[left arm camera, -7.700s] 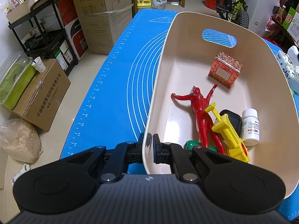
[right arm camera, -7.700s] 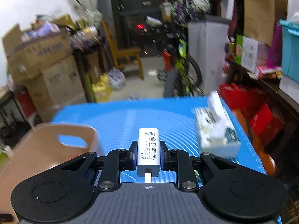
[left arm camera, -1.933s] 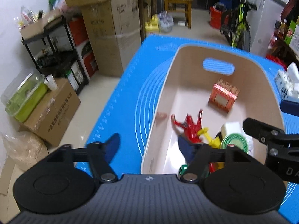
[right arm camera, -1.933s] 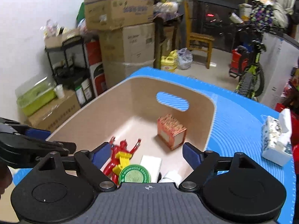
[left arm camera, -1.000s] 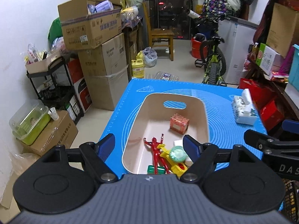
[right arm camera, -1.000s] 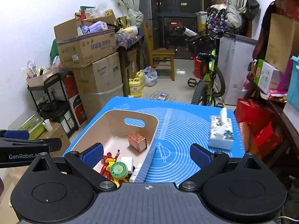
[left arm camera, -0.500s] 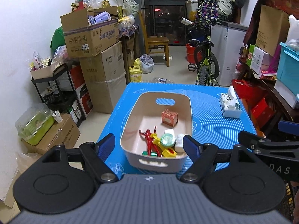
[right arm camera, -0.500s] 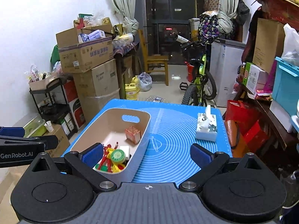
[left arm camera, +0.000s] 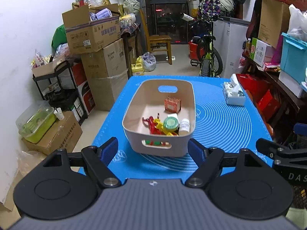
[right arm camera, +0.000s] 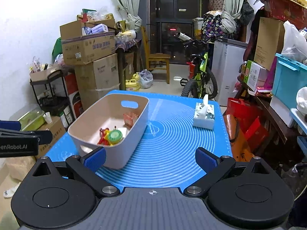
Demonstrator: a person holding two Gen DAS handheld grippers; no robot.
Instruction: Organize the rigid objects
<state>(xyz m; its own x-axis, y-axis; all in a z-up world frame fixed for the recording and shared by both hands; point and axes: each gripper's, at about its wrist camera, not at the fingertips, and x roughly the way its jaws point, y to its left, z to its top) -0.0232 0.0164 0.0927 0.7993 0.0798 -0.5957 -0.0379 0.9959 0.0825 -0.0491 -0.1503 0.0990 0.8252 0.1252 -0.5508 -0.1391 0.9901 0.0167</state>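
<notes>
The left wrist view looks almost straight down the length of the beige bin (left arm camera: 159,115), so its whole load shows: a red patterned box (left arm camera: 172,105) toward the far end, and at the near end a red figure (left arm camera: 148,121), a yellow toy (left arm camera: 160,127), a round green-lidded tin (left arm camera: 170,123) and a white pill bottle (left arm camera: 184,126) crowded together. Through the near handle slot, green and red pieces are visible low in the bin. The right wrist view sees the same bin (right arm camera: 115,126) from the side; its near wall hides the pill bottle and most of the toys, leaving only the green tin (right arm camera: 115,135), some red and yellow, and the patterned box (right arm camera: 130,119).

The left tongs (left arm camera: 153,150) are held wide apart and empty, back from the bin's near wall. The right tongs (right arm camera: 151,158) are likewise spread wide and hold nothing.

The bin sits on the left half of the blue mat (right arm camera: 178,140) covering the worktop, near its left edge. The right wrist view shows the mat's right half bare up to a tissue box (right arm camera: 203,117) near the far right corner, well apart from the bin. Cardboard boxes (left arm camera: 99,57) stand beyond the left edge, a bicycle (right arm camera: 201,80) past the far edge.
</notes>
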